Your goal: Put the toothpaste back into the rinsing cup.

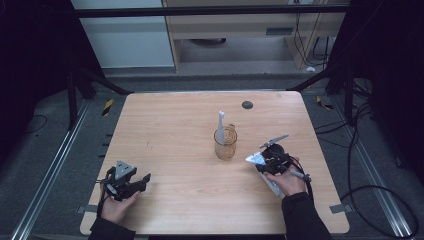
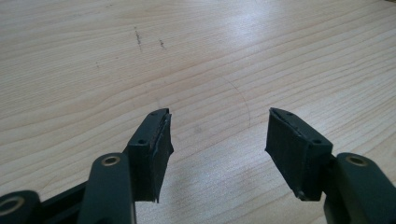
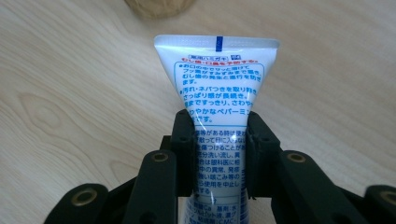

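A white toothpaste tube [image 3: 217,79] with blue print lies between the jaws of my right gripper [image 3: 219,135], and both pads press on its sides. In the high view that right gripper [image 1: 262,165] is at the table's right, the tube [image 1: 255,159] sticking out toward the middle, its flat crimped end forward. Left of it stands an amber glass cup [image 1: 225,145] with a white toothbrush [image 1: 220,126] upright inside. My left gripper [image 1: 142,181] rests near the front left, open, its jaws [image 2: 217,135] wide apart over bare wood.
The wooden table [image 1: 175,130] has a small black disc [image 1: 247,105] near its far edge. The cup's base [image 3: 159,7] shows just beyond the tube's end. Dark floor, cables and a metal frame surround the table.
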The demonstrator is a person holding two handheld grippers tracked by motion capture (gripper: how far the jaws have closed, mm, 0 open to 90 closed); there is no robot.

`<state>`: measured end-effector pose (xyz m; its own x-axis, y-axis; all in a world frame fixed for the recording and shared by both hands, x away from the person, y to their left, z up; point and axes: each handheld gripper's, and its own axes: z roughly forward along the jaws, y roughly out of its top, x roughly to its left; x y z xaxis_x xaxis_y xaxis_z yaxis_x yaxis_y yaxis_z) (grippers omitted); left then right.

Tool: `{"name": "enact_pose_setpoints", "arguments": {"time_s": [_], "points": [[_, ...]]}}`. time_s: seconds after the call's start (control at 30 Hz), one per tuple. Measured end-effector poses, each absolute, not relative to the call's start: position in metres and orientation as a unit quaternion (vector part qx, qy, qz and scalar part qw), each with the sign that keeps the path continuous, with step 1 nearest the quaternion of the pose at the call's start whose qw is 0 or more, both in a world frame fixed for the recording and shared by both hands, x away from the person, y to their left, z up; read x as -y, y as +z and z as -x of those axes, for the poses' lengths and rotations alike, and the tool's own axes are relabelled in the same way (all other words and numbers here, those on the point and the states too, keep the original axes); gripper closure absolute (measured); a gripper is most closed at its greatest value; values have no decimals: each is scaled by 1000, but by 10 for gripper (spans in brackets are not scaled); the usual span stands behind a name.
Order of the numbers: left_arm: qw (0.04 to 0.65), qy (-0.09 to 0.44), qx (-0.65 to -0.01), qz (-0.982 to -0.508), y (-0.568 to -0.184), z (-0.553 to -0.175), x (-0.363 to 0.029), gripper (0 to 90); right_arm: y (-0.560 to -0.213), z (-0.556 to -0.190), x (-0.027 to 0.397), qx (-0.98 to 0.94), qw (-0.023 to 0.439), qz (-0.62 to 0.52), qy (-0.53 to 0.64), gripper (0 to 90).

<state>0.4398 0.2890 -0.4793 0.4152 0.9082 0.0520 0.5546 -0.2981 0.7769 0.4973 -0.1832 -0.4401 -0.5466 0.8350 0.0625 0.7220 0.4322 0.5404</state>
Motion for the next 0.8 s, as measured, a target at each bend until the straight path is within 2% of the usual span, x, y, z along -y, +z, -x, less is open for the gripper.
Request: {"name": "enact_pose_setpoints", "arguments": {"time_s": [0.4, 0.8], "points": [[350, 254, -479, -763, -479, -440, -289, 397, -402, -482, 190, -772, 168, -460, 405, 696], [352, 256, -480, -761, -478, -439, -289, 397, -374, -493, 181, -673, 233, -463, 527, 696]]}}
